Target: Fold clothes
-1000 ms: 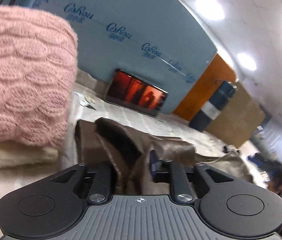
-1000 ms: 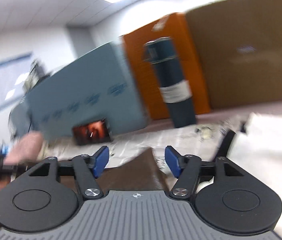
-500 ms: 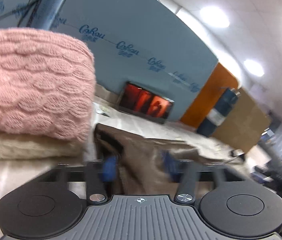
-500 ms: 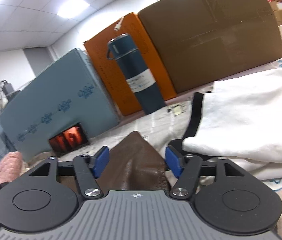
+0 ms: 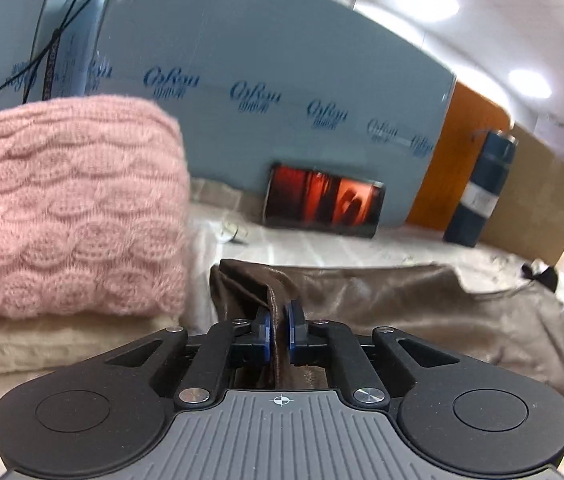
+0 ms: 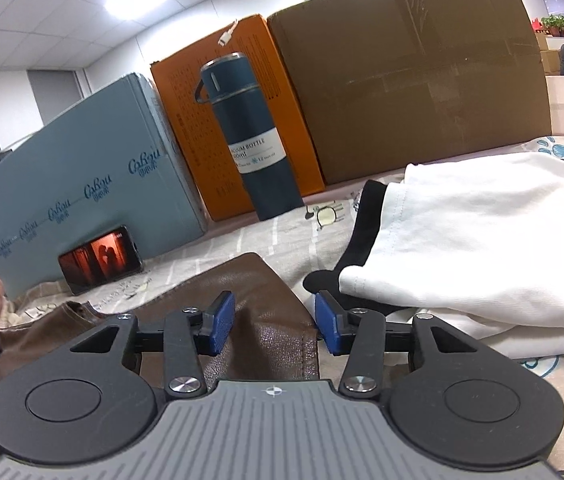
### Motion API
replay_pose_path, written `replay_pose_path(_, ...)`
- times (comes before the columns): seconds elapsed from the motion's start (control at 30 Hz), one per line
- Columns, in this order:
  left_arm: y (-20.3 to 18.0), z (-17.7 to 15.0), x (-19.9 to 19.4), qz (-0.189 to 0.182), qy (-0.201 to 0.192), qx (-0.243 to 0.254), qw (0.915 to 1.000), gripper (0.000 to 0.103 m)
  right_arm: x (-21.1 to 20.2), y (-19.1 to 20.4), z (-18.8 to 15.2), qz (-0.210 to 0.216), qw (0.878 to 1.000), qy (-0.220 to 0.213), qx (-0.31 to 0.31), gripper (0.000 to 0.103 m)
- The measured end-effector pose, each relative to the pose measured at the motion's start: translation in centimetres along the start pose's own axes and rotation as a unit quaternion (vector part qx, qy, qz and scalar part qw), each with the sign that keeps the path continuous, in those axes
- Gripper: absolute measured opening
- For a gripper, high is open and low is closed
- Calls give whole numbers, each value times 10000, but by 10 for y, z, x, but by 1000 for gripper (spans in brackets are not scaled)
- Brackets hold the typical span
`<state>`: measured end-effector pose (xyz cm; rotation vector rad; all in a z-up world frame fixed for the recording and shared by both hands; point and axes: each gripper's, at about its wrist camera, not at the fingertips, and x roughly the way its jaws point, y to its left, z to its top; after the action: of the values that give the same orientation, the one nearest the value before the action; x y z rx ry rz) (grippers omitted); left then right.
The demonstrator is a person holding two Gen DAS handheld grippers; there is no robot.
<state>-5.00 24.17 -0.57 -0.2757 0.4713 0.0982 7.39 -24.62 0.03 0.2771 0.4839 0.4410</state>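
Observation:
A brown leather-like garment (image 5: pixel 401 304) lies spread on the printed cloth. My left gripper (image 5: pixel 278 320) is closing, and its blue pads pinch an upright fold at the garment's left end. In the right wrist view the garment's far corner (image 6: pixel 242 280) lies between the jaws of my right gripper (image 6: pixel 274 316). Those jaws are closing too, but the pads stand apart from the material on both sides.
A folded pink knit (image 5: pixel 62 208) sits on a cream knit (image 5: pixel 42 340) at the left. A white garment (image 6: pixel 481 240) with a black band (image 6: pixel 365 224) lies at the right. Behind stand a blue box (image 5: pixel 282 60), a lit phone (image 6: pixel 100 258), a dark bottle (image 6: pixel 250 136) and cardboard boxes (image 6: pixel 421 80).
The left jaws have closed onto a fold of the brown garment and the left view has rolled level. The right gripper has sunk toward the garment's corner and its jaws have narrowed.

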Motion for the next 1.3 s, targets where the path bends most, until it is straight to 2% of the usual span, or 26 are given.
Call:
replay_pose_path(0.17,2,-2,-1,67,26,-7,10000,17,4,0,-1,41,9999,153,-23,50)
replay_pose_path(0.3,9,-4,-5,-97,-51,-175,9998,23,4,1,-2,63,9998,185,-39,64)
replay_pose_path(0.37,15,-4,-8,-282,-103,-354,9989,47,2,1,-2,114,9998,136,-20,74)
replay_pose_path(0.4,16,-5,-10,-317,-124,-418,9985,52,1,0,-2,167,9998,110,-4,83)
replay_pose_path(0.7,10,-5,-13,-417,-207,-351,9983,76,-3,3,-2,261,9996,77,-47,88)
replay_pose_path(0.8,10,-5,-15,-481,-295,-355,9978,79,-9,1,0,280,9996,10,81,89)
replay_pose_path(0.93,7,-2,-32,-454,-526,-367,9969,81,-34,0,5,153,9986,-121,501,99)
replay_pose_path(1.0,2,-1,-45,-455,-578,-295,9969,83,-48,-4,4,219,9959,-48,880,100)
replay_pose_path(1.13,-11,-6,-69,-566,-524,-131,9969,86,-70,-17,-3,502,9826,408,1744,101)
replay_pose_path(1.23,-29,-19,-82,-406,-337,371,9979,87,-81,-22,-8,537,9739,764,2066,101)
replay_pose_path(1.3,-40,-29,-89,-268,-346,693,9966,87,-85,-23,-13,664,9685,922,2215,101)
